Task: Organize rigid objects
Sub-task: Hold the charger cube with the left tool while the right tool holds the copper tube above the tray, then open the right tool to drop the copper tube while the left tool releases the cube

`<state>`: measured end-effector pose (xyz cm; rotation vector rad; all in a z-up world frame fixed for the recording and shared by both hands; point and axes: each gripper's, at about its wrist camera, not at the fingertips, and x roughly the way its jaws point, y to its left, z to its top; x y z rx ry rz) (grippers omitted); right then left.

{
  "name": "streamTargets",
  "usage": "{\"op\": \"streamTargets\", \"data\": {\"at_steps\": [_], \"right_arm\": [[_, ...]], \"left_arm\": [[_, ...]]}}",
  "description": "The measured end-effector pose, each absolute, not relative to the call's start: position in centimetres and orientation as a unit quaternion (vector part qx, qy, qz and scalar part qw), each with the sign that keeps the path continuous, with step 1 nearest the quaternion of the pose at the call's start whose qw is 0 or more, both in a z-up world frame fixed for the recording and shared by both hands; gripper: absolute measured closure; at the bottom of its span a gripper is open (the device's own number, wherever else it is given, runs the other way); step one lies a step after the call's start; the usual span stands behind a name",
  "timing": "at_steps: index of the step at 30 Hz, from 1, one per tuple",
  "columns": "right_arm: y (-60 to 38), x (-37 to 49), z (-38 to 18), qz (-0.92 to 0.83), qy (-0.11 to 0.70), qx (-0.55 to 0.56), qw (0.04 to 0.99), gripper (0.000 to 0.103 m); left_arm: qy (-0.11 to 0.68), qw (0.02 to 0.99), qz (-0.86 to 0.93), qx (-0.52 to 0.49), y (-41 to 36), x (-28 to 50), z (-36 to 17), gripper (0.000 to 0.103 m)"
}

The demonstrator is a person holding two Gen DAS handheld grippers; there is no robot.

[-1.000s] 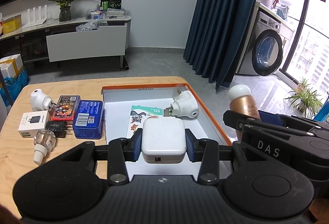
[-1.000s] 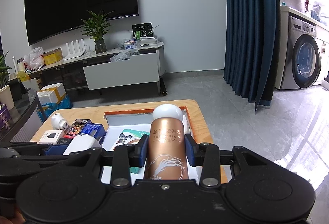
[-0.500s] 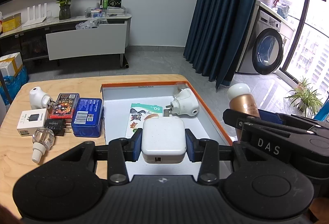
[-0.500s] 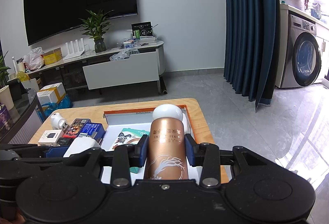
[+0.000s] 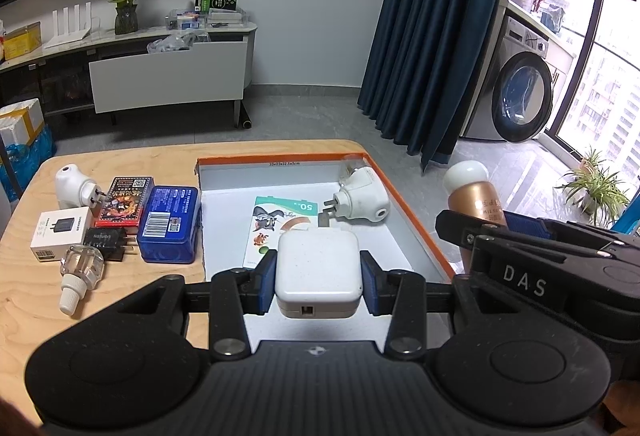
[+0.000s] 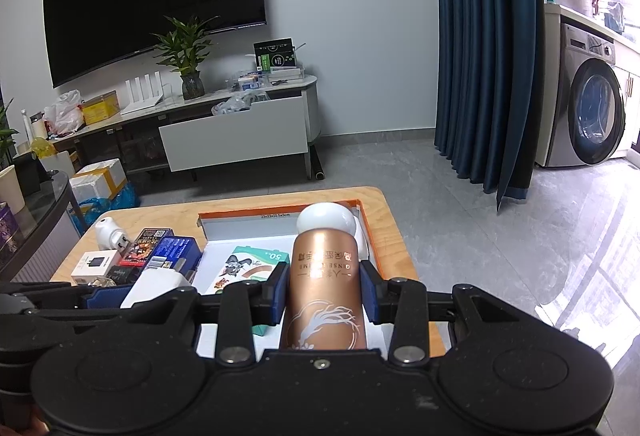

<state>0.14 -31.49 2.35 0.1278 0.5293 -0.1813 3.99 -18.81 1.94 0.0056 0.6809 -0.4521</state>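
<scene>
My left gripper [image 5: 318, 278] is shut on a white square charger [image 5: 318, 268] and holds it above the near part of an orange-rimmed white box [image 5: 408, 212]. In the box lie a white plug-in device [image 5: 360, 202] and a green cartoon card pack [image 5: 276, 220]. My right gripper [image 6: 324, 294] is shut on a copper bottle with a white cap [image 6: 325, 276], held above the box's right side [image 6: 370, 248]; the bottle also shows in the left wrist view [image 5: 474, 196].
On the wooden table [image 5: 132, 160] left of the box lie a blue tin [image 5: 170, 224], a red card box [image 5: 126, 200], a white plug [image 5: 74, 186], a white carton [image 5: 60, 232], a black adapter [image 5: 108, 242] and a clear vial [image 5: 80, 270].
Both grippers have drawn back slightly from the box, still holding the charger and the bottle. Nothing was let go.
</scene>
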Motion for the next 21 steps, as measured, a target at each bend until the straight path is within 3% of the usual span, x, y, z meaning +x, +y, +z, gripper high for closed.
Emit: {"op": "streamTargets", "data": {"at_steps": [21], "right_arm": [[-33.2, 3.2, 1.6, -0.076, 0.293, 0.067, 0.951, 0.057]], "left_arm": [[0.346, 0.911, -0.225, 0.009, -19.7, 5.0, 0.9, 0.061]]}}
